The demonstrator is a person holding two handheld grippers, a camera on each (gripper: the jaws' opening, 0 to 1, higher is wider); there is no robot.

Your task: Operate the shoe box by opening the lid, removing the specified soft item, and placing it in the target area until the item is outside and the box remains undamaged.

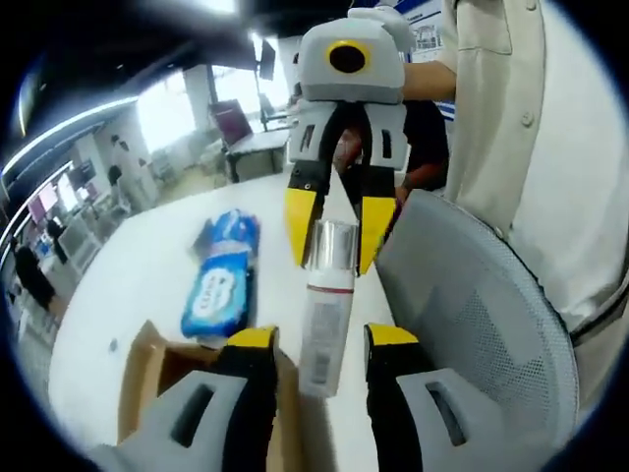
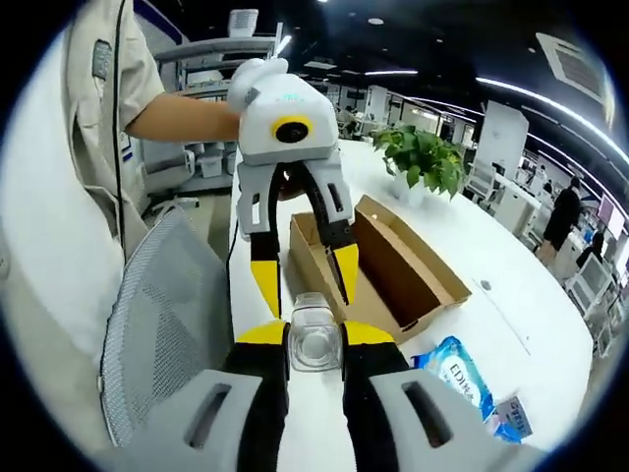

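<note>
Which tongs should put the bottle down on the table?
Right, probably. The right tongs already pinch the bottle by its cap, while the left tongs sit open around its other end.

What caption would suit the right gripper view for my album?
Right claw grips a clear bottle by its end as the left claw faces it above an open cardboard box.

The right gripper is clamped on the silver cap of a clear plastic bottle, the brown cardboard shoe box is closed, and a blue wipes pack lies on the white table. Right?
Not quite: the brown cardboard shoe box is open, as the right gripper view shows. The right gripper does clamp the clear plastic bottle by its silver cap, and the blue wipes pack lies on the white table.
</note>
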